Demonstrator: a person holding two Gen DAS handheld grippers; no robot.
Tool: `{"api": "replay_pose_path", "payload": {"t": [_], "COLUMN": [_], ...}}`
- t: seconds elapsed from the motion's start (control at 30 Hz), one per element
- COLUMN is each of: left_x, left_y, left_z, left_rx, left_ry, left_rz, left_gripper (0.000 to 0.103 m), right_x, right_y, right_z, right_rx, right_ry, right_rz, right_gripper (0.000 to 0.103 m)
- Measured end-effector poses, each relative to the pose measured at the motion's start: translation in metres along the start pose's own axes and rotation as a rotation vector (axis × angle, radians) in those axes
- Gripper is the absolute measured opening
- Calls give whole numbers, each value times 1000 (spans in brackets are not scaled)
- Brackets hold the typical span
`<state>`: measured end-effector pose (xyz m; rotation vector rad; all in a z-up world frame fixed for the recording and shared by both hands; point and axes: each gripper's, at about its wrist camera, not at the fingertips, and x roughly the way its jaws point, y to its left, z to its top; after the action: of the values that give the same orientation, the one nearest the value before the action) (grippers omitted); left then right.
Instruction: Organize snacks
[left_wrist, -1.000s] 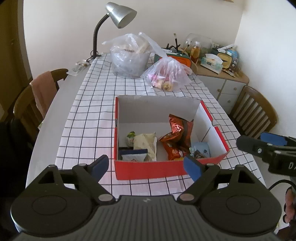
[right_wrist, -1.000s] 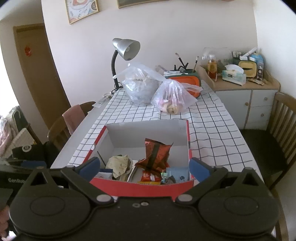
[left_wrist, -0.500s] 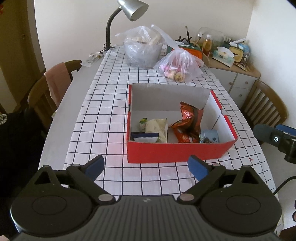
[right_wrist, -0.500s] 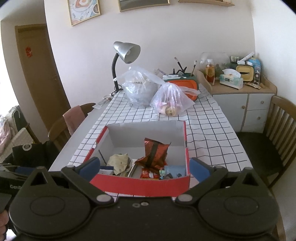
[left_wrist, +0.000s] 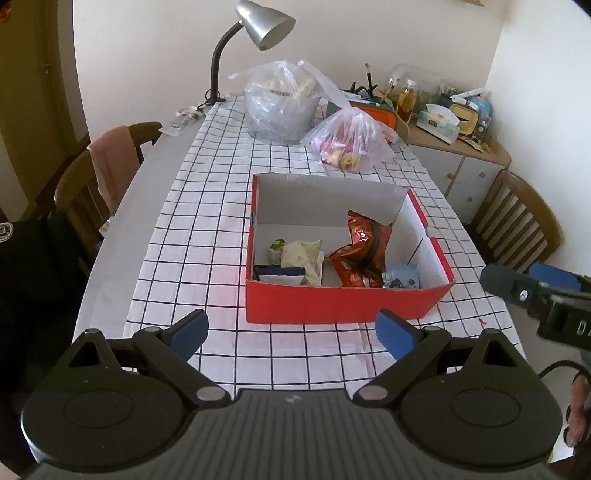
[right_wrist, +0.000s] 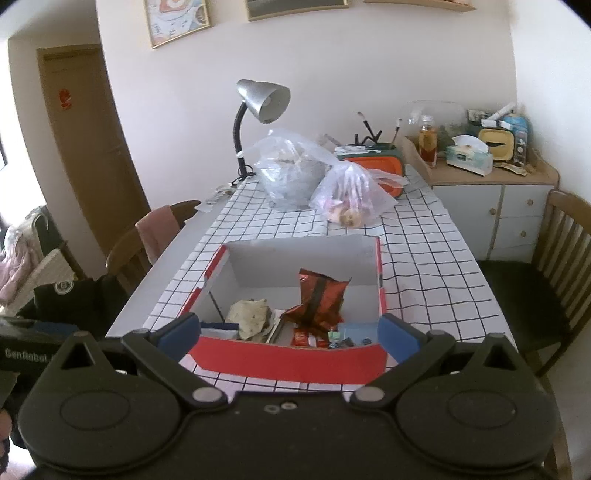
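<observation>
Left to right across the worktop (left_wrist: 122, 221), covered by a white cloth with a black grid: the left tongs (left_wrist: 291, 332) stand wide with nothing between the blue pads, hovering short of the near wall of the open red cardboard box with a white interior (left_wrist: 332, 306); their jaws have just been opening to this spread. Inside the box, at its left, lie a dark blue flat packet (left_wrist: 280, 273), a pale cream wrapper (left_wrist: 301, 254) and a small green-topped packet (left_wrist: 276, 248); at centre a crumpled orange-red foil bag (left_wrist: 364, 251) leans upright; at the right near corner sits a light blue packet (left_wrist: 402, 275). The right tongs (right_wrist: 290, 330) are likewise spread wide and empty, framing the box's near wall. Judged from this, the collecting appears largely done: every loose snack in view is already in the box, and the cloth around it is bare. What may remain are the two clear plastic bags, a large one (left_wrist: 284, 107) and a smaller knotted one (left_wrist: 351, 142), beyond the box; whether they belong to the task cannot be told. A grey gooseneck desk lamp (left_wrist: 258, 33) stands behind them, wooden chairs (left_wrist: 92, 173) flank the worktop, and a low cabinet (left_wrist: 465, 162) carries clutter at far right. Nothing blocks access to the box.
</observation>
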<state>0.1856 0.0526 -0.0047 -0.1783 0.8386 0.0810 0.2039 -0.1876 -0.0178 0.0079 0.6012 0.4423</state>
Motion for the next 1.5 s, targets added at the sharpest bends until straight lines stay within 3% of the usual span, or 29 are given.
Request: {"api": "replay_pose_path", "payload": {"t": [1.5], "left_x": [-16], "left_y": [-5], "left_z": [-1], "left_rx": [7], "left_ry": [-30], "left_rz": [-39], "left_gripper": [98], "right_x": [-4], "right_y": [9], "right_z": [-3], "right_rx": [-14], "right_ry": [29], "right_rz": [3], "right_gripper": [103]}}
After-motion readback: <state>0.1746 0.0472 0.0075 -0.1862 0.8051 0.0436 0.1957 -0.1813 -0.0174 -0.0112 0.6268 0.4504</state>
